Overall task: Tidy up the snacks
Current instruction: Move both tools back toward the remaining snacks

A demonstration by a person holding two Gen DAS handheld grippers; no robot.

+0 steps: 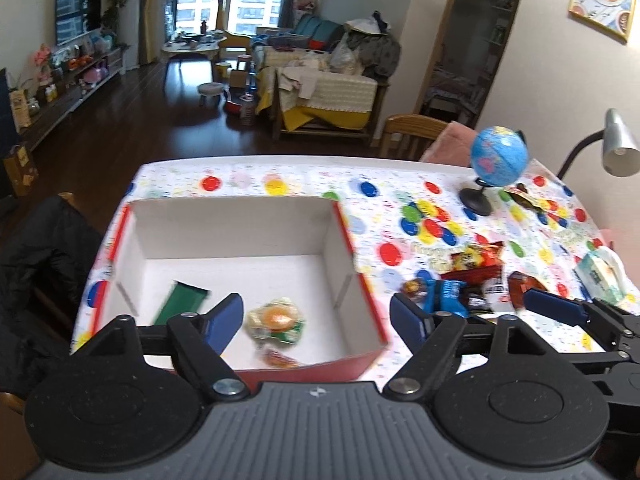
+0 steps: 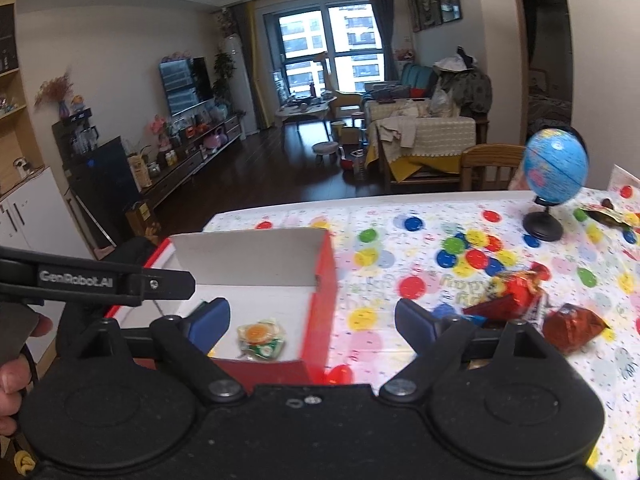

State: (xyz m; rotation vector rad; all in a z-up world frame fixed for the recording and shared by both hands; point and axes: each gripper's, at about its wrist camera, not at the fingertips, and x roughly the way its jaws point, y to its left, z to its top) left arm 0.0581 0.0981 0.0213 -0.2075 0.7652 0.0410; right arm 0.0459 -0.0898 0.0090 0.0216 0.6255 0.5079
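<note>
Nearest, the left gripper [image 1: 318,322] hangs wide open and empty over the red-sided white cardboard box [image 1: 236,236], where a clear orange-and-green jelly snack [image 1: 276,320] and a green packet [image 1: 182,302] lie. Rightward, the right gripper [image 2: 312,326] also gapes empty beside a heap of red and blue snack packets [image 1: 472,280]. Farther right stands a small blue globe [image 1: 498,156] on the spotted tablecloth [image 1: 400,200].

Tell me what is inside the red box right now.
Inside the red box: a clear packet with an orange centre, a green packet and a small orange wrapper near the front wall. The left gripper hides part of the floor.
</note>
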